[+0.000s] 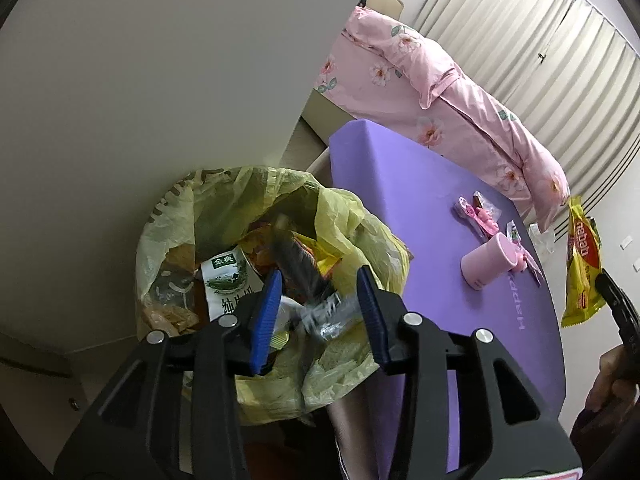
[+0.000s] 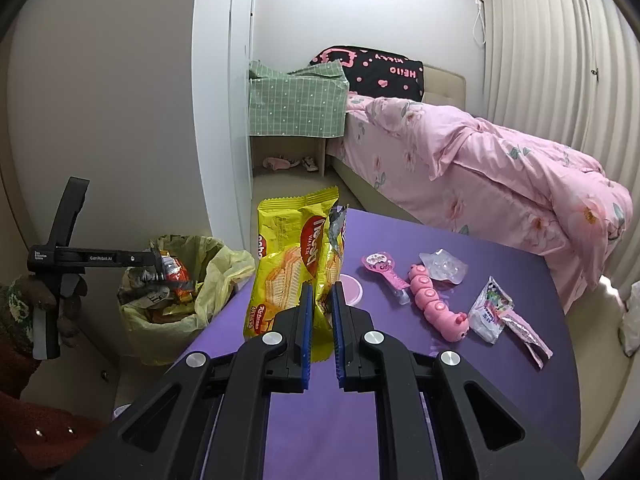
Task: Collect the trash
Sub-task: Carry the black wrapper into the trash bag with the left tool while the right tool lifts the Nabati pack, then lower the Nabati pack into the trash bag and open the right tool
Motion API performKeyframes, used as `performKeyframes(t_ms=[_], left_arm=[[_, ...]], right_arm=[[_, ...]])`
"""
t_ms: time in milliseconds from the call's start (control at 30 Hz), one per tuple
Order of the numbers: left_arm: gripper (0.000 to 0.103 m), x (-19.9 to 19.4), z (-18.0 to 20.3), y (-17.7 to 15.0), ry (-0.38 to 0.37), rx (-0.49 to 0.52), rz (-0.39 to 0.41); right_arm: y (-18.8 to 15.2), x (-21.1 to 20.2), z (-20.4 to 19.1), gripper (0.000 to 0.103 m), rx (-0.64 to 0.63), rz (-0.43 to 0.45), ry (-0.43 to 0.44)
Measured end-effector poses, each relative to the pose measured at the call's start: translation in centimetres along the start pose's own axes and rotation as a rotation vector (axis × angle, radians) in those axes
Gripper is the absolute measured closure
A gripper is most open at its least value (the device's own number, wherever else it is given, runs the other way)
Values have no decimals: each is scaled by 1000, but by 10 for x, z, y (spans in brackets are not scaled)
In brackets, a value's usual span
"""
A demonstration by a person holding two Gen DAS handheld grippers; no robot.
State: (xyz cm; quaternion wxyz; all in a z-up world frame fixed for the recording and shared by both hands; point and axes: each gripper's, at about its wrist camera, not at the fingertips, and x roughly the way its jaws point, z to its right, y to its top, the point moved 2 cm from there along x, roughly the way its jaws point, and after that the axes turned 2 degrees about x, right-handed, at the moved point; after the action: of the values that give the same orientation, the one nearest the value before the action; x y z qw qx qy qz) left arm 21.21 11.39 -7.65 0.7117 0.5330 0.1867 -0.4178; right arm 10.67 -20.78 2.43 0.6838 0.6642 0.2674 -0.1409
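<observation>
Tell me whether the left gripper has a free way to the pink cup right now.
Probably yes: the left gripper is open over the trash bin, and the pink cup lies unblocked on the purple table.

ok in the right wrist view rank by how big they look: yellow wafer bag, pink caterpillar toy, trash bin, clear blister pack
1. yellow wafer bag, though it is held nearest the camera, so partly inflated
2. trash bin
3. pink caterpillar toy
4. clear blister pack
</observation>
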Motion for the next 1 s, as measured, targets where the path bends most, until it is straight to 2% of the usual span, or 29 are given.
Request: performKeyframes(t_ms=[167,300,367,533,633,733,800,900,1000], left_arm=[[65,-16,-7,2,15,-21,37],[65,-44,-16,4,59,-28,104],[65,-60,-23,2,85,-33,140],[64,-87,-47,-6,119,-82,187],[64,-95,-60,-14,131,-109,202],[64,-101,-71,-21,137,-127,205],[64,-104,-74,-27,144,-126,210],[64,-108,-76,-33,145,-117,221],[64,-109,-79,-36,141,-120,226]], right_arm=[[2,6,-1,93,11,-9,24],[10,22,-16,93,16,-27,114],[16,33,-32,93,-3,-38,161],[27,72,-94,93,-50,-80,354],[27,97,-132,93,-103,-108,421],[14,138,-172,93,-192,-179,417],[3,165,-185,93,-222,-235,405],[-14,205,-195,93,-264,-335,365],[-28,226,-196,93,-277,-399,339]])
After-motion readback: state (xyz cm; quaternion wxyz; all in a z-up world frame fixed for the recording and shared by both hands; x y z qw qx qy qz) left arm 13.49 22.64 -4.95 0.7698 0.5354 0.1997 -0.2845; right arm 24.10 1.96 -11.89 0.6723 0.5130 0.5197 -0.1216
